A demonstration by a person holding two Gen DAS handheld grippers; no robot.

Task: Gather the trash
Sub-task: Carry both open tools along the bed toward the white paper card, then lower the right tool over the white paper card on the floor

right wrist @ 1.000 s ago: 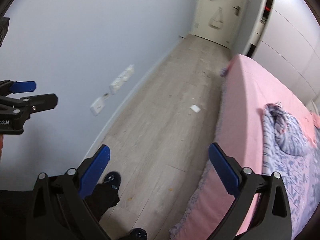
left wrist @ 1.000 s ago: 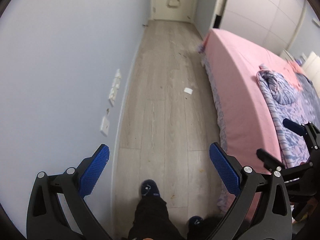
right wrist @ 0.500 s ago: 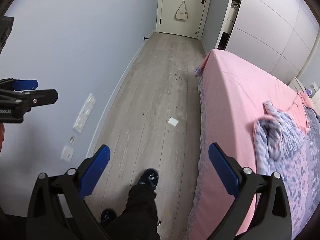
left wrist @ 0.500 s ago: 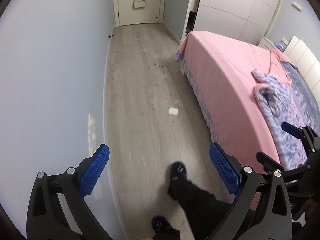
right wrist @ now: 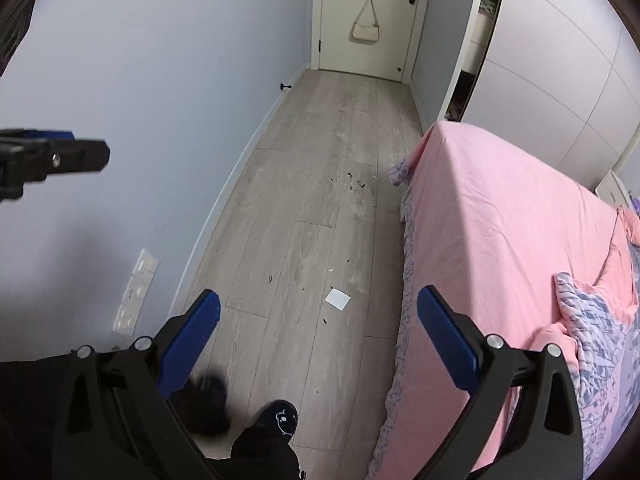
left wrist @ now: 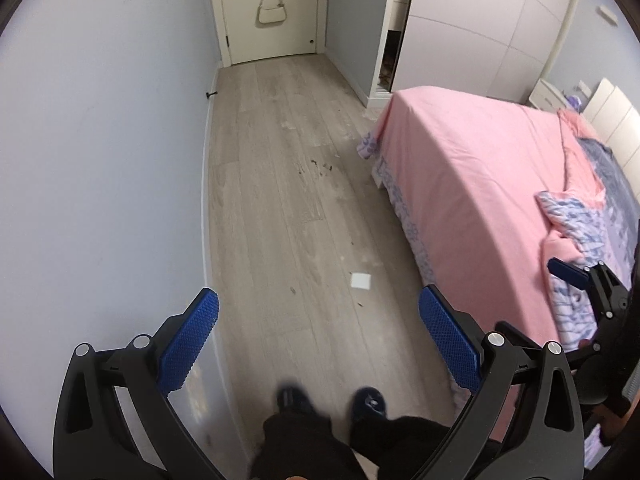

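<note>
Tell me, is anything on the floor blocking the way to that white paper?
Nothing visible does. The white paper lies flat on bare floor ahead of the open right hand-held gripper, beside the bed.

Both cameras have swung to look straight down the corridor — the door point(left wrist: 272, 12) with its hanging bag point(left wrist: 272, 8) now stands higher and more central than a second ago; the white scrap of paper point(left wrist: 360, 281) on the floor point(left wrist: 280, 168) sits lower in both views, nearer the grippers; the person's slippered feet point(left wrist: 332, 400) have come side by side after mid-stride — the wall sockets point(right wrist: 136, 292) have slid out of the left view.
</note>
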